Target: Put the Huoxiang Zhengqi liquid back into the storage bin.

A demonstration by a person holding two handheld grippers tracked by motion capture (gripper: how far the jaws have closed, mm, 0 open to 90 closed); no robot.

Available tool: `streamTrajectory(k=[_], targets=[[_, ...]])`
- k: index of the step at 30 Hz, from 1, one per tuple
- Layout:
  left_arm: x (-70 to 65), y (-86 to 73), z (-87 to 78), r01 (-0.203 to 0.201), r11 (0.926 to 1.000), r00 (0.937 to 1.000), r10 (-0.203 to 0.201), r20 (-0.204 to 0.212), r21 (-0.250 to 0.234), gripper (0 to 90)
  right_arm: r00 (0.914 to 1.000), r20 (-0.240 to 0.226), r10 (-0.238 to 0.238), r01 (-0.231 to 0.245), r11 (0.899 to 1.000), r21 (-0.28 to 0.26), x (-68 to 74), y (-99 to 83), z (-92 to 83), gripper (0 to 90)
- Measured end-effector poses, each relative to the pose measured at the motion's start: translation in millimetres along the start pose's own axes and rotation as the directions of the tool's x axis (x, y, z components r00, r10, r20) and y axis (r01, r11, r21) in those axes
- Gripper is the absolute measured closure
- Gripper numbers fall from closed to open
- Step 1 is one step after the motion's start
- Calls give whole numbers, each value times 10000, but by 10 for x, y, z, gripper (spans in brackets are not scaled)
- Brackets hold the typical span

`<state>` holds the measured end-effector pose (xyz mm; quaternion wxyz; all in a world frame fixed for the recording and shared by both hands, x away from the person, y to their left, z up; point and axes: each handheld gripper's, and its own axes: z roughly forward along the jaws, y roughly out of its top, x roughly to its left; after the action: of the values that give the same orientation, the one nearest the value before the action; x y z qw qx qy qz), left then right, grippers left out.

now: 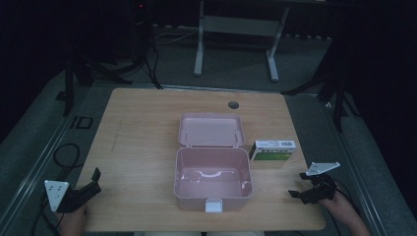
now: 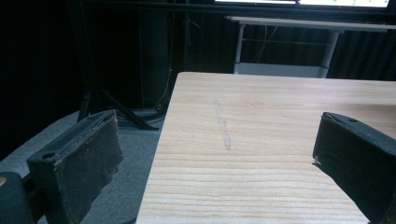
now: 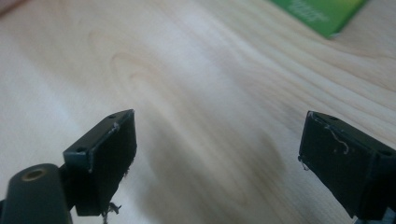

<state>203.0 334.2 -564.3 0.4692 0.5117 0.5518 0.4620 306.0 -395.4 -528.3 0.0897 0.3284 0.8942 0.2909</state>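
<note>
I see the pink plastic storage box [image 1: 212, 177] near the middle of the wooden worktop [image 1: 137, 147], toward my edge, its hinged lid [image 1: 211, 130] thrown fully back and lying flat behind the tub, inner face up. The tub interior looks bare apart from a pale moulded shape on its floor; a white latch [image 1: 213, 205] sits at the centre of the front wall. Just to the right of the box, close to the hinge corner but apart from it, lies a green-and-white carton [image 1: 273, 150], flat on the wood, long side facing me. My left gripper [image 1: 91, 183] sits at the worktop's near left corner, well apart from the box, jaws spread wide and holding nothing; in the left gripper view [image 2: 215, 154] the two black pads frame bare wood and the worktop's left edge, with dark floor beyond. My right gripper [image 1: 297, 189] sits near the front right edge, below the carton and well short of it, jaws likewise wide and empty; in the right gripper view [image 3: 217, 149] the pads bracket bare wood grain, with a corner of the green carton [image 3: 322, 14] at the top of the frame. A round cable port [image 1: 233, 104] shows at the worktop's far edge.
</note>
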Motion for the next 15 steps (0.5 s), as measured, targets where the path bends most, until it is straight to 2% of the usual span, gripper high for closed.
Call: streamTrajectory(k=[3,5,6,8,9,10,11,12,14,15], targets=[[1,0,0,17,10000,10000,-17,23,-7,11,9971,-307,-700,724,9935,879,34,80,4,107],[2,1,-2,13,10000,10000,-13,77,-8,11,9934,-352,-1094,1135,9819,1516,62,126,22,108],[2,1,-3,18,10000,9999,-18,112,-17,11,9914,-378,-1255,1303,9749,1806,74,147,33,108],[1,1,-3,34,10000,9999,-34,142,-22,11,9856,-422,-1640,1694,9529,2518,103,196,62,108],[1,1,-3,34,10000,9999,-34,142,-22,11,9856,-422,-1640,1694,9529,2518,103,196,62,108],[3,1,-3,39,10000,9999,-39,164,-22,11,9832,-460,-1764,1823,9458,2688,114,212,72,108],[4,1,-3,57,10000,9999,-56,159,-22,12,9806,-541,-1883,1958,9329,3023,130,239,86,108],[3,1,-3,54,10000,9999,-54,158,-23,11,9736,-617,-2197,2274,9114,3431,149,278,108,107],[4,1,-3,44,10000,9999,-44,166,-9,12,9700,-652,-2343,2415,8961,3724,162,314,125,108],[4,1,-3,44,10000,9999,-44,166,-9,11,9700,-652,-2343,2415,8961,3724,162,314,125,108]])
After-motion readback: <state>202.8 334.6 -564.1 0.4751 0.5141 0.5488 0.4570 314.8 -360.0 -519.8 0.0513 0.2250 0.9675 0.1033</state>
